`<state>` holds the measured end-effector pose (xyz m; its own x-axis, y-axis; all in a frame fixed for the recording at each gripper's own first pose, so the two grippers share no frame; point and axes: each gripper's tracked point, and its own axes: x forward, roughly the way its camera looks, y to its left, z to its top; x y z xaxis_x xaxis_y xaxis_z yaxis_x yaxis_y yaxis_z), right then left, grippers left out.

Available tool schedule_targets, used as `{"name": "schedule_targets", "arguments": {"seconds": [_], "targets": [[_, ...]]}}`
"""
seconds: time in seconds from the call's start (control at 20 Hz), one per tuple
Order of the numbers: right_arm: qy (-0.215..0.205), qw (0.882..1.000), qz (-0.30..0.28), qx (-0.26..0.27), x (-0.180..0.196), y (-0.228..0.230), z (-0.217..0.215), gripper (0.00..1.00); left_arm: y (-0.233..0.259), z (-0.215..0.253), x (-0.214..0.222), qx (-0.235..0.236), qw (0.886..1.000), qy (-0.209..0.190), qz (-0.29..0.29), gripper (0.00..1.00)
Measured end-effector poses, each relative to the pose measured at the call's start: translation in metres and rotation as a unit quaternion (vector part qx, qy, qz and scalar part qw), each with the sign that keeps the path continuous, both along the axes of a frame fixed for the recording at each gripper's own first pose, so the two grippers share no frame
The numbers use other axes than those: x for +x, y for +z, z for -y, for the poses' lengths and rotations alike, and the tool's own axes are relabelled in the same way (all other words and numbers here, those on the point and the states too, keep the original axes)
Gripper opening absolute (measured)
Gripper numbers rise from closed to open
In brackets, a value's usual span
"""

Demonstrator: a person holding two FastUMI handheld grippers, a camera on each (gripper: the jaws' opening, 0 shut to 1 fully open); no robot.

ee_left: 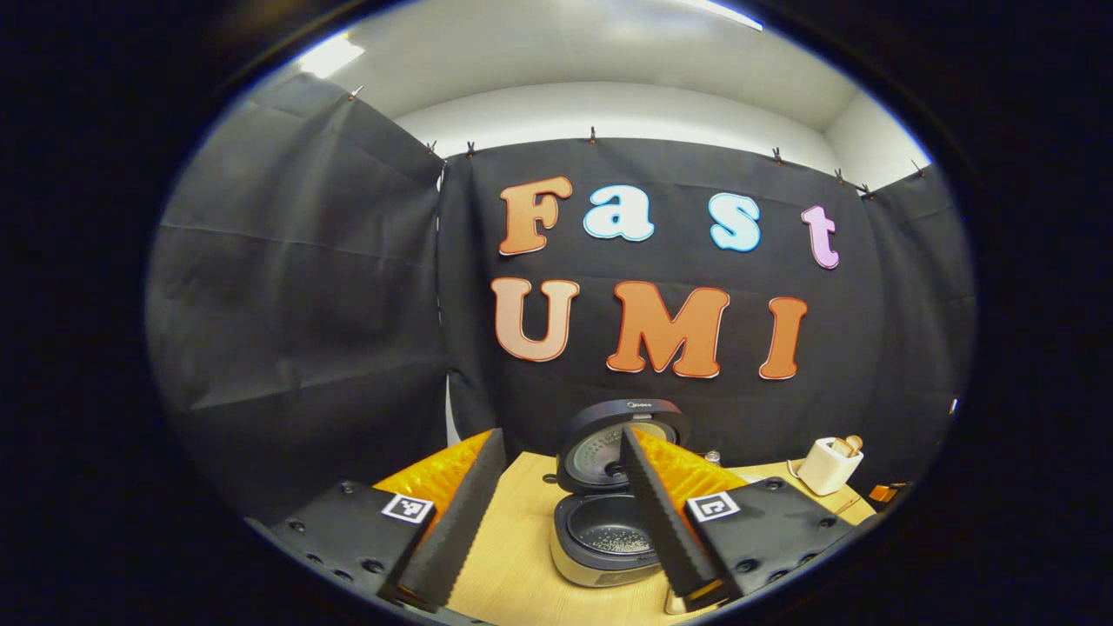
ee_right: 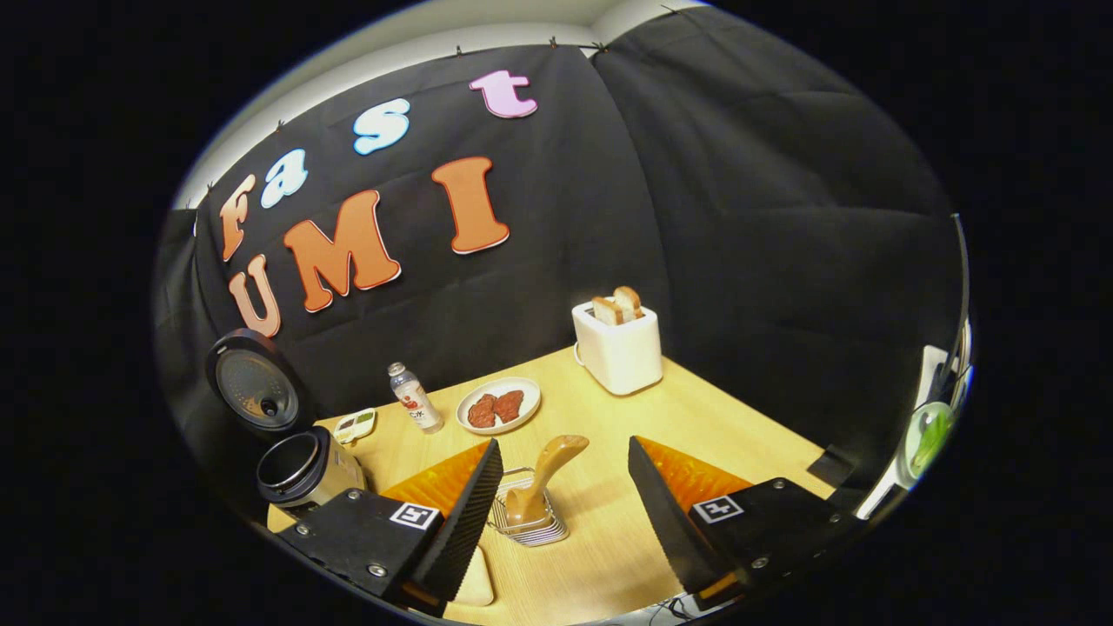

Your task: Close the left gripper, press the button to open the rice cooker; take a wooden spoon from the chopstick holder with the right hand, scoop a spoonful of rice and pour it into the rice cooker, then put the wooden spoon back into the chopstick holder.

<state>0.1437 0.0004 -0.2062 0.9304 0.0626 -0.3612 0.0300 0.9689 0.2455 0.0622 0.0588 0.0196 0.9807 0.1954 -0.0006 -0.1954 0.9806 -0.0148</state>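
We see the rice cooker standing on the wooden table with its round lid swung fully up and back. Its dark inner pot is exposed, and a thin scatter of white rice lies on the bottom. In the right gripper view the cooker sits at the table's left edge. The wooden spoon stands tilted in the wire chopstick holder, its pale handle leaning up and to the right.
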Motion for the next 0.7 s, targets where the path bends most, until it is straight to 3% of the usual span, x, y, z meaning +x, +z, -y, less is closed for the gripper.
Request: {"name": "schedule_targets", "arguments": {"seconds": [0.05, 0.3, 0.45, 0.7], "targets": [[0.005, 1.000, -0.007, 0.007, 0.007, -0.009, -0.003, 0.87, 0.000, -0.001, -0.003, 0.008, 1.000, 0.012, 0.002, 0.99], [0.012, 0.998, -0.053, 0.044, 0.036, -0.050, -0.010, 0.83, 0.011, -0.013, -0.016, 0.035, 0.996, 0.083, 0.021, 0.99], [0.018, 0.995, -0.064, 0.069, 0.047, -0.060, -0.022, 0.70, 0.001, -0.019, -0.018, 0.039, 0.993, 0.114, 0.007, 1.00], [0.028, 0.987, -0.071, 0.139, 0.047, -0.062, -0.032, 0.50, -0.006, -0.013, -0.029, 0.016, 0.992, 0.123, -0.005, 1.00]]}}
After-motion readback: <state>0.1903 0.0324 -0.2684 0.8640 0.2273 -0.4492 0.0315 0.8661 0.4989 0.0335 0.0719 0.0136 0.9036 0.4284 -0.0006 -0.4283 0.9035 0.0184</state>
